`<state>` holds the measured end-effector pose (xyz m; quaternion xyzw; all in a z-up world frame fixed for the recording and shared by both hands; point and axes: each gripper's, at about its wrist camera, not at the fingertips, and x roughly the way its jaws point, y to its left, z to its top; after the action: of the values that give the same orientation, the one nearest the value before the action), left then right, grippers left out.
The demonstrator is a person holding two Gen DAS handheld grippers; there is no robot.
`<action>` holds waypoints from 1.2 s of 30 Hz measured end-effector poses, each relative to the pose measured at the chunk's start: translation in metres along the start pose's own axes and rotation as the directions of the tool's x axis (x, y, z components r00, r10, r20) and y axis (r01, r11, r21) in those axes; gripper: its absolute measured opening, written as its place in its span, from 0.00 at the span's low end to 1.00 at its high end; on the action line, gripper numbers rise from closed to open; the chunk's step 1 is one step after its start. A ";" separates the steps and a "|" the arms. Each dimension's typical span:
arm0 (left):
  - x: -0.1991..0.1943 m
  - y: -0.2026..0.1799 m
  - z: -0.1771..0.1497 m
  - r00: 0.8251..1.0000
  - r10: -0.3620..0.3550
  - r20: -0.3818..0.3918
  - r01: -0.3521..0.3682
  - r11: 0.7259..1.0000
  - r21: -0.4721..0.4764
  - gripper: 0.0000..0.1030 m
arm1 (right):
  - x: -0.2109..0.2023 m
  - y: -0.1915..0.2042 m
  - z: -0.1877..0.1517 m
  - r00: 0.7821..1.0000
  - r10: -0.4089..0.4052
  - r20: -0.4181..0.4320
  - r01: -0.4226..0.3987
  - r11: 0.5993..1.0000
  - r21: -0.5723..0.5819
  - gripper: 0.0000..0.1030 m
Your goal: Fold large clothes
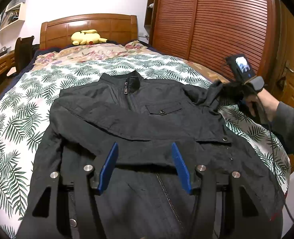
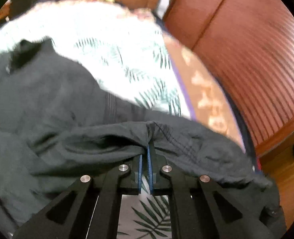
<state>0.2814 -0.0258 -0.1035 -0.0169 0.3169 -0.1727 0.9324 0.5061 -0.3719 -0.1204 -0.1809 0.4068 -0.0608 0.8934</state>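
Blue fingers of the right gripper are seen pressed together on a gathered fold of the black jacket, whose sleeve cloth is draped to either side of them. Fingers of the left gripper are held apart with nothing clamped, and the zipped jacket front is spread on the leaf-print bedspread beneath and ahead of them.

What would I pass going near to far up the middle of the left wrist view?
Blue-padded left gripper → black zip-up jacket → palm-leaf print bedspread → floral quilt → yellow plush toy → wooden headboard.
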 end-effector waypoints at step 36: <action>-0.004 0.000 0.001 1.000 0.005 0.015 -0.005 1.000 -0.007 0.54 | -0.119 0.070 -0.022 0.915 0.387 0.115 -0.382 0.922 -0.067 0.57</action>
<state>0.2790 -0.0247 -0.1000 -0.0208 0.3104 -0.1692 0.9352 0.4084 -0.2822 -0.0757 -0.1200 0.3785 0.1362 0.9076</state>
